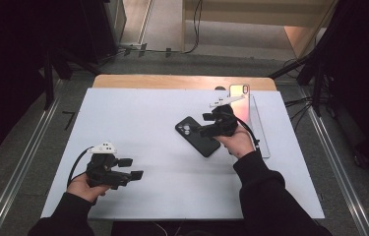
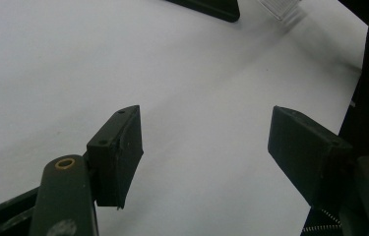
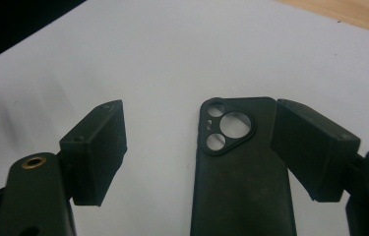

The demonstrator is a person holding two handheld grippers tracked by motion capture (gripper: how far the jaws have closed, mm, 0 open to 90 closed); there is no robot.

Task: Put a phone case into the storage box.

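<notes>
Right gripper [image 3: 199,147], jaws apart, hovers low over the black phone case [image 3: 241,172].

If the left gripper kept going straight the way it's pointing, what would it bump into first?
Probably nothing soon. The left gripper points low across bare white table sheet with its jaws apart. Far ahead lie a corner of the black phone case and a clear stand; depth is hard to judge.

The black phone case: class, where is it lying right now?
In the high view the black phone case lies on the white table, right of centre, beside the right tool, left of the phone.
</notes>
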